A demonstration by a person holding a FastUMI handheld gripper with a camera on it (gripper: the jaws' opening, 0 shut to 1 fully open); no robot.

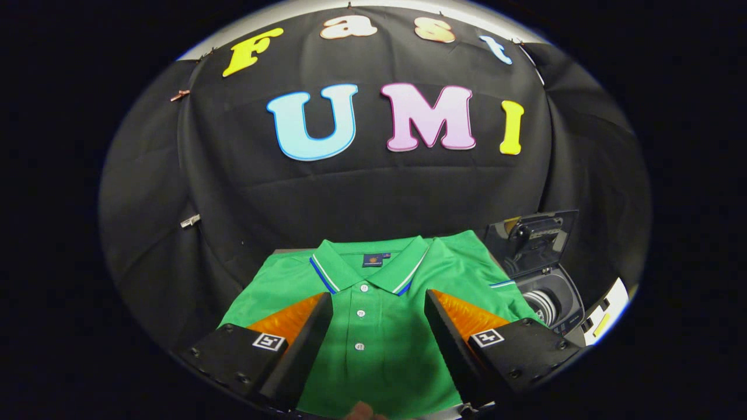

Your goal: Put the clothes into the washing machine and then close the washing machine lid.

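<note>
Green polo shirt (379, 303) lies folded flat, collar away from gripper (379, 303), washing machine (551, 297) just right of it, lid (534, 239) raised, drum open.

Step judged: first grasp. Advise lowering onto button placket, pinching several fabric layers so whole garment lifts.

Fingers spread wide apart, nothing held, poised above shirt front, pointing forward and down toward collar.

Black cloth (373, 192) hangs in soft folds as the booth's back wall and wraps round both sides. Small clips (190, 221) pin it, and a pale strip (327, 6) shows above its top edge.
</note>
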